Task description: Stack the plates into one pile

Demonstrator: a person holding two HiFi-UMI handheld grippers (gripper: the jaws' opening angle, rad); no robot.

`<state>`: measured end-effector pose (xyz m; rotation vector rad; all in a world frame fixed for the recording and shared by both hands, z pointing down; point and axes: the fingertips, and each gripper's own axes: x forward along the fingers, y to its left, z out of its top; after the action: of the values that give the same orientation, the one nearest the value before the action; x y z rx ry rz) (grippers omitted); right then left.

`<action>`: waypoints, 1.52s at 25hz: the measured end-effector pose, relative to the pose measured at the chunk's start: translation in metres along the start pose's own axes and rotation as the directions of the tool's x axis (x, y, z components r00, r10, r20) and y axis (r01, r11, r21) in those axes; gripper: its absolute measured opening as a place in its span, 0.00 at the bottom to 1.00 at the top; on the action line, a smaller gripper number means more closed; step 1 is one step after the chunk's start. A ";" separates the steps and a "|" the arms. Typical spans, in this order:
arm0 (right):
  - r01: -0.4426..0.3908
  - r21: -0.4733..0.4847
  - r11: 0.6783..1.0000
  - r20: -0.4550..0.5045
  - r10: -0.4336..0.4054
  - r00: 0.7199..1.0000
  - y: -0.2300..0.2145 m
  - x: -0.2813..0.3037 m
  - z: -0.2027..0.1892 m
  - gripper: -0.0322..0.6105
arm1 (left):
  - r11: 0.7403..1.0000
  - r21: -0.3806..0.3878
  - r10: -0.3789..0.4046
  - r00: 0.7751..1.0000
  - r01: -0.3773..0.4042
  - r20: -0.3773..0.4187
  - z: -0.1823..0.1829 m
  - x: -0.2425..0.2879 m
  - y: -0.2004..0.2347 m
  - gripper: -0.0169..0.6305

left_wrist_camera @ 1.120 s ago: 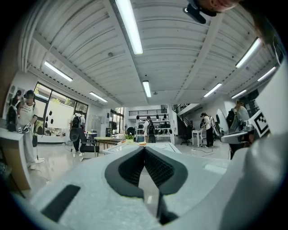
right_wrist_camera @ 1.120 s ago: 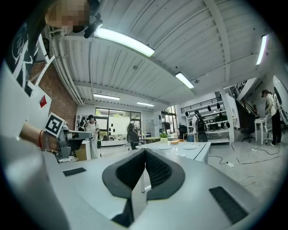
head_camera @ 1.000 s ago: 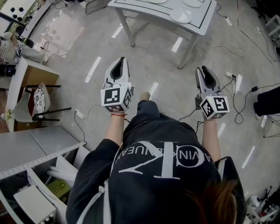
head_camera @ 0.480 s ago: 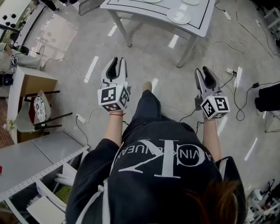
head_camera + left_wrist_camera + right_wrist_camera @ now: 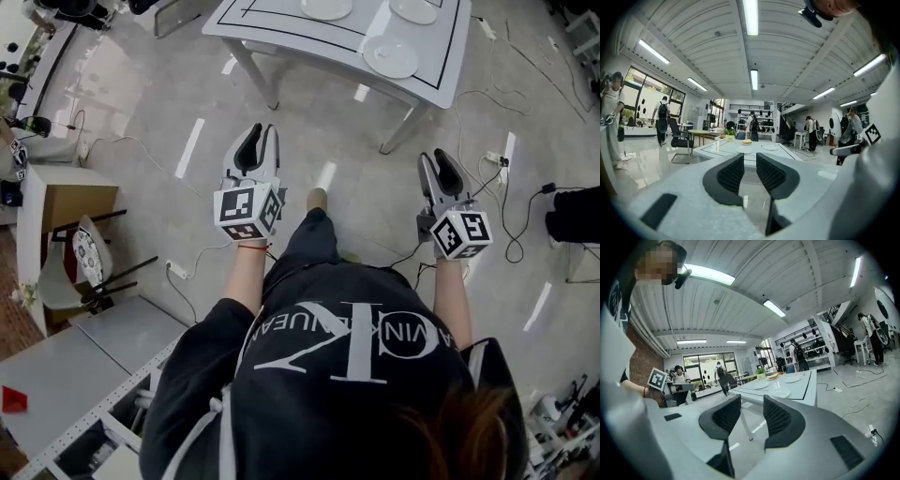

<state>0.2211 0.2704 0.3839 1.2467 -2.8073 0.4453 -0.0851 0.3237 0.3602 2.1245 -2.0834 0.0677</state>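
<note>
A white table (image 5: 441, 80) stands ahead of me across the floor. Three white plates lie apart on it: one (image 5: 390, 56) near its front edge, two more (image 5: 326, 7) (image 5: 413, 9) further back. The right gripper view shows the near plate (image 5: 782, 393) on the table (image 5: 806, 390). In the left gripper view a plate (image 5: 769, 147) lies on the table (image 5: 740, 151). My left gripper (image 5: 255, 133) is open with nothing in it, and its jaws have just been closing slightly. My right gripper (image 5: 438, 161) is open and empty too, and its jaws have just been opening. Both are short of the table.
Cables (image 5: 497, 202) and a power strip (image 5: 176, 270) trail over the floor. A wooden cabinet (image 5: 66, 199) and a chair (image 5: 89, 267) stand at the left, grey shelving (image 5: 84, 375) behind me. Several people (image 5: 662, 123) stand in the room, and an office chair (image 5: 679, 140) is by the table.
The table has come nearer and further into view as I walk towards it. The left jaws, together before, now stand apart. The right jaws are wider.
</note>
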 end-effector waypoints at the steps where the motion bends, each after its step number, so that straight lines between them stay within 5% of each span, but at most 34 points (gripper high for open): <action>1: 0.006 0.007 1.000 0.001 -0.006 1.000 -0.001 0.009 0.002 0.27 | 1.000 0.003 -0.010 1.000 0.010 0.000 0.003 0.010 0.004 0.16; 24: 0.186 0.100 0.977 -0.011 -0.186 0.983 -0.033 0.143 0.007 0.27 | 0.969 -0.011 -0.247 0.967 0.247 -0.068 0.008 0.192 0.062 0.16; 38: 0.197 0.139 0.971 -0.167 -0.173 0.971 -0.100 0.201 -0.003 0.30 | 0.900 -0.058 -0.433 0.876 0.431 -0.213 -0.027 0.281 -0.014 0.16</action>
<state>0.1583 0.0630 0.4416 1.4206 -2.5407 0.7249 -0.0621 0.0500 0.4274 2.3970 -1.4463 0.2260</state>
